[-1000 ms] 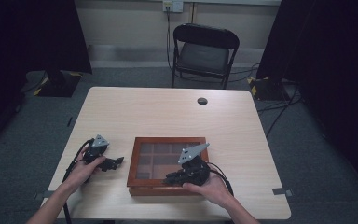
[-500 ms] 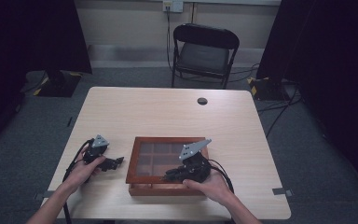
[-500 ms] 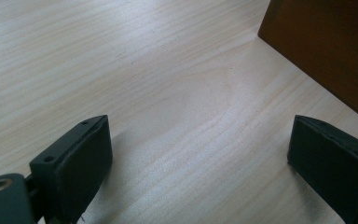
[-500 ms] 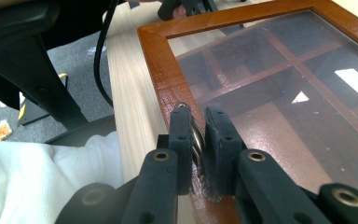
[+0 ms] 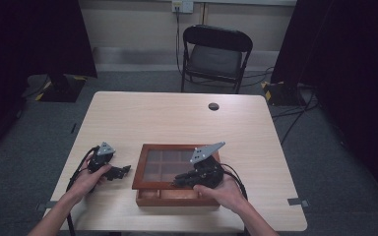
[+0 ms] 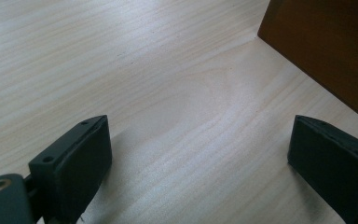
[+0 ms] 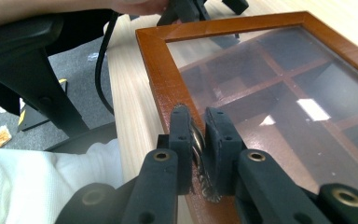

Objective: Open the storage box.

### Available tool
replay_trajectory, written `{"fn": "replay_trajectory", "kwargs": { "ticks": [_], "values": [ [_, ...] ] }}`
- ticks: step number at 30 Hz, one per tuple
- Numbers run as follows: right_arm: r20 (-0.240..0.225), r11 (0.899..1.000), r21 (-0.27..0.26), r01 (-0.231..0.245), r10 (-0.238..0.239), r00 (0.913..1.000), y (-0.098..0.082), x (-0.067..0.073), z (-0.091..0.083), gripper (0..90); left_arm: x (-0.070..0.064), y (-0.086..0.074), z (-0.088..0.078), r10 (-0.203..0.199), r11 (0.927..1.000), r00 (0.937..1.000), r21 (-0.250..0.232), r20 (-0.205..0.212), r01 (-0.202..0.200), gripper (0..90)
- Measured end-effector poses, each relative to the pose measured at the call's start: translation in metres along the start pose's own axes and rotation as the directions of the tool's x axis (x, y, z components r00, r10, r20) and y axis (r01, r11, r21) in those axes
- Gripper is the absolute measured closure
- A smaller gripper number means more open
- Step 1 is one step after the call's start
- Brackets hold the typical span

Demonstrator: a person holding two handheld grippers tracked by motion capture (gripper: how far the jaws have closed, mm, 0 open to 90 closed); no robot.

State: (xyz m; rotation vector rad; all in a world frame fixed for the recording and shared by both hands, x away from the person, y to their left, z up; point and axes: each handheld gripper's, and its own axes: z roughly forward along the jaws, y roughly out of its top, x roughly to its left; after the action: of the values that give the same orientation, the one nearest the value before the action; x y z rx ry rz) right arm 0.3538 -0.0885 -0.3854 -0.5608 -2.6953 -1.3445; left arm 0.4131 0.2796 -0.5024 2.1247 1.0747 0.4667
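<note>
Right gripper (image 7: 199, 140), lower centre of frame: fingers clamped on the box lid's (image 5: 177, 164) metal clasp (image 7: 198, 142). Left gripper (image 6: 200, 154) fingers wide over bare desk (image 6: 144, 70).

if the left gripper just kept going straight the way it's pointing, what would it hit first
Probably the wooden box. The left gripper, jaws open, points low across the bare table, and the box's brown side stands ahead to the right; depth is unclear.

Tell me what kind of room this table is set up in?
Probably a recording or lab space, not a home: dark curtains hang on both sides, a lone folding chair stands behind the bare wooden table, and cables trail over grey carpet.
</note>
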Motion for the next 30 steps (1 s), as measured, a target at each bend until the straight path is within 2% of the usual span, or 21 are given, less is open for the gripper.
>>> {"fn": "replay_trajectory", "kwargs": {
  "ticks": [17,26,30],
  "values": [
    [0.018,1.000,-0.028,-0.005,0.005,0.9998,0.013,-0.001,-0.008,81.8,0.000,0.000,0.000,-0.002,1.0000,1.0000,-0.002,-0.001,0.002,5.5],
    [0.018,1.000,-0.026,-0.004,0.005,0.9998,0.018,-0.002,-0.011,81.8,0.000,0.000,0.000,-0.002,1.0000,1.0000,-0.002,-0.001,0.002,5.5],
    [0.028,0.999,-0.047,-0.005,0.007,0.9996,0.022,-0.003,-0.015,81.9,0.000,0.000,0.000,-0.002,1.0000,1.0000,-0.001,-0.001,0.002,5.5]
  ]
}}
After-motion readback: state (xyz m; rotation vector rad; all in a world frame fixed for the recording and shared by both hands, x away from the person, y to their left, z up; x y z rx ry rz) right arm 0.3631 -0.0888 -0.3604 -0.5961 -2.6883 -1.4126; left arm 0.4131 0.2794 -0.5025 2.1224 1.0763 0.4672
